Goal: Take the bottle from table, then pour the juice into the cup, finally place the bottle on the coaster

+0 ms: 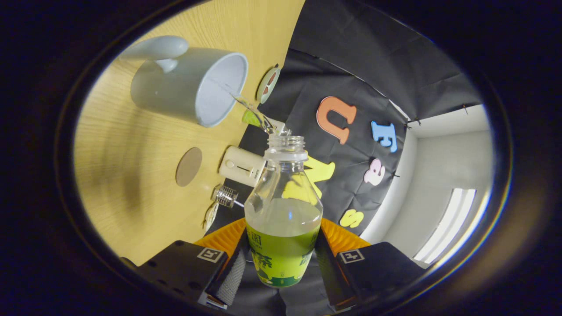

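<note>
My gripper (281, 259) is shut on a clear plastic bottle (283, 210) with a green label, both fingers pressing its lower body. The bottle is uncapped and tipped over sideways relative to the wooden table (131, 184). A thin clear stream (254, 114) runs from its open mouth into the pale blue-grey cup (189, 85), which stands on the table just beyond the bottle's neck. Liquid still fills the bottle's lower part. A round brown coaster (189, 166) lies flat on the table, between the cup and my fingers.
A small white cylinder-shaped device (242, 166) and a small ribbed glass object (226, 195) sit near the table's back edge beside the coaster. A round coloured disc (268, 83) lies past the cup. The black cloth wall stands right behind the table.
</note>
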### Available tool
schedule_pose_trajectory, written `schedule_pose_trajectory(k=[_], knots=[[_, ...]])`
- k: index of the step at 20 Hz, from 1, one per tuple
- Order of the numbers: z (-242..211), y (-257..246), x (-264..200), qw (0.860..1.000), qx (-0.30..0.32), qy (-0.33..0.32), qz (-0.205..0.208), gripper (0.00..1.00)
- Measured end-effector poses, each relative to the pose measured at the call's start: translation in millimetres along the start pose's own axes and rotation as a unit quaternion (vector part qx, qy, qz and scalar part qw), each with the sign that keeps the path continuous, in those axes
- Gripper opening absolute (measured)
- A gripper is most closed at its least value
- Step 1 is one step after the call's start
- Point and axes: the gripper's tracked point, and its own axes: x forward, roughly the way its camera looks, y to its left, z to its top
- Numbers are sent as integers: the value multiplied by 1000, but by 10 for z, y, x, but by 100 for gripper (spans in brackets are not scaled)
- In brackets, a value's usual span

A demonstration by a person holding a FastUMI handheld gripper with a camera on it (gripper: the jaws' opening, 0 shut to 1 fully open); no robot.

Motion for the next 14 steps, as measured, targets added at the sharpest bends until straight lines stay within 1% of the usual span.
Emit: schedule_pose_trajectory(k=[7,11,14], knots=[[20,-16,3,1000,-25,-7,-1,80],[33,-65,-5,998,-53,-13,-3,80],[13,-130,32,998,-55,-13,-5,80]])
